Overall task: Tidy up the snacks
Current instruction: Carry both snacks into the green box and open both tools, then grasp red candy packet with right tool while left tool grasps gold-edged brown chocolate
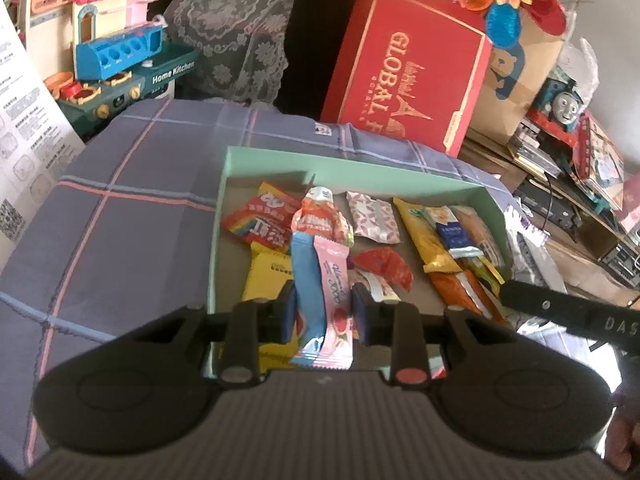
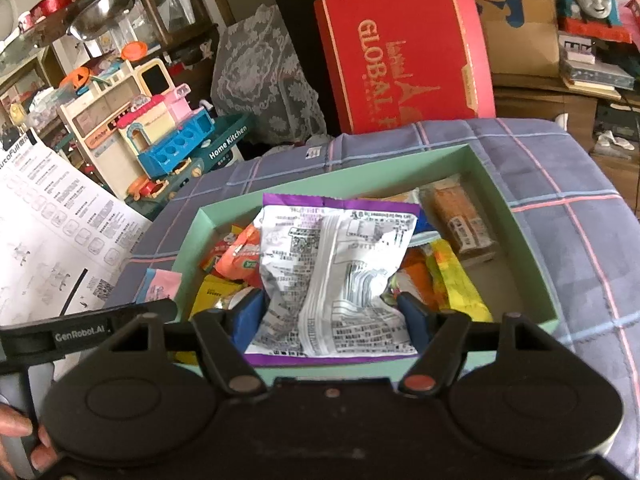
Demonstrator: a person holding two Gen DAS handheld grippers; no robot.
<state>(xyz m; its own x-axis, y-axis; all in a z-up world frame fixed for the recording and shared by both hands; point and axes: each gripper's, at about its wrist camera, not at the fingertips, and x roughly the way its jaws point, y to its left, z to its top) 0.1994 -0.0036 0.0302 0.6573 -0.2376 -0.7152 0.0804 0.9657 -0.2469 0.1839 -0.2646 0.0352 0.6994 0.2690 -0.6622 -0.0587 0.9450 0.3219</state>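
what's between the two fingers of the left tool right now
In the left wrist view, the left tool is shut on a blue and pink snack packet, held upright between its pads, over the green box of snacks.

The white-and-purple bag (image 2: 336, 276) is covering the middle of the green box (image 2: 516, 216), hiding most snacks beneath it. The red box (image 1: 404, 68) is showing lettering that is running off behind the bedspread (image 1: 132, 208). The pink-and-blue packet (image 1: 320, 300) is blocking the yellow packet (image 1: 266, 276) partly.
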